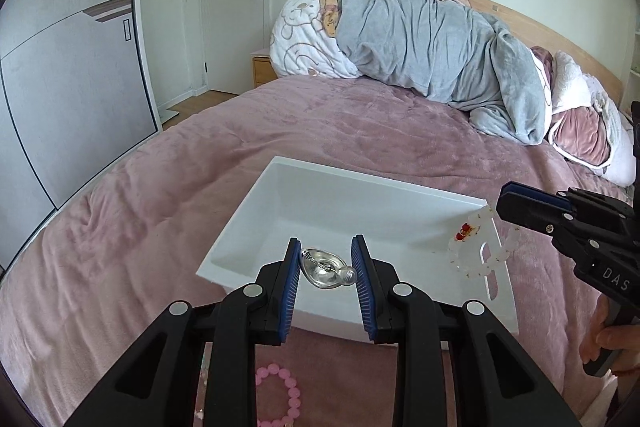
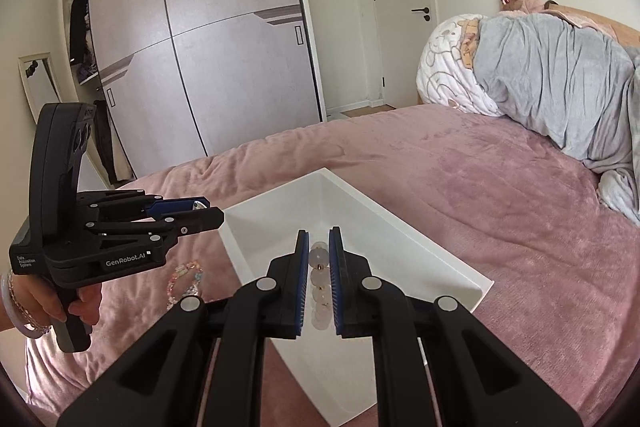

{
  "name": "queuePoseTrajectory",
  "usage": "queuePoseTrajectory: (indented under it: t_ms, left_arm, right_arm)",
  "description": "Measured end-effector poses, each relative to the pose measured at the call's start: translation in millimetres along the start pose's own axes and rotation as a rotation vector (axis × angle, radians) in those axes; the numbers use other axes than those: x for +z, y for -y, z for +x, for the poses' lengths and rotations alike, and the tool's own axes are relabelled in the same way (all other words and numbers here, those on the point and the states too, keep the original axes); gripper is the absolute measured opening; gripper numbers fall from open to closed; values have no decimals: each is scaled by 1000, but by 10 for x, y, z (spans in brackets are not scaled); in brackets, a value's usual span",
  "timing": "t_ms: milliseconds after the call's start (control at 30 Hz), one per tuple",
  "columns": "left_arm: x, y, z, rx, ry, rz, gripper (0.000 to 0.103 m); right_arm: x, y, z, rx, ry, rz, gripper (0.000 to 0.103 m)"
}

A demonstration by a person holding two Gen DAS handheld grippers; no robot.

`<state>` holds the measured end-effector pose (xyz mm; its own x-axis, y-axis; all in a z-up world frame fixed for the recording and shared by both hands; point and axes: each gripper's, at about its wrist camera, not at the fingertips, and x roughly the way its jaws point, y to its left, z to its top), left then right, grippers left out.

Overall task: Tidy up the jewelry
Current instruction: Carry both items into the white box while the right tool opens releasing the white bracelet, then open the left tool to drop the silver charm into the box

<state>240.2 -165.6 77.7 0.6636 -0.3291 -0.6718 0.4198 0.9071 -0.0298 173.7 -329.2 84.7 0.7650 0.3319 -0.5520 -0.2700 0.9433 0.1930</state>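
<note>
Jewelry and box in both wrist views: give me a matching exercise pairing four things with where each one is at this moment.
Things:
1. silver bangle
2. white bead bracelet
3. pink bead bracelet
4. white box

Places:
A. lying on the pink bedspread, outside the box
B. sitting open on the bedspread
C. held in the left gripper, over the box
D. held in the right gripper, over the box

Pairs: 1-C, 2-D, 3-A, 4-B
</note>
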Motion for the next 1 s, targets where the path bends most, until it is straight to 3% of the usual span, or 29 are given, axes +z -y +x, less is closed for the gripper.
queuePoseTrajectory:
  t_ms: [333,567,700,1000]
  left_arm:
    - [244,296,780,17,-87,72,31]
    - [212,152,1366,54,-195,29,31]
    - [144,90,1507,42,-205,-29,31]
    - [124,209,1544,64,-194,14,32]
  right_arm:
    - [-203,468,489,21,-43,89,11]
    - [-277,624,754,20,-84,109,11]
    - [-284,629,815,3,-95,82,11]
    - [-266,592,807,2,-98,51,13]
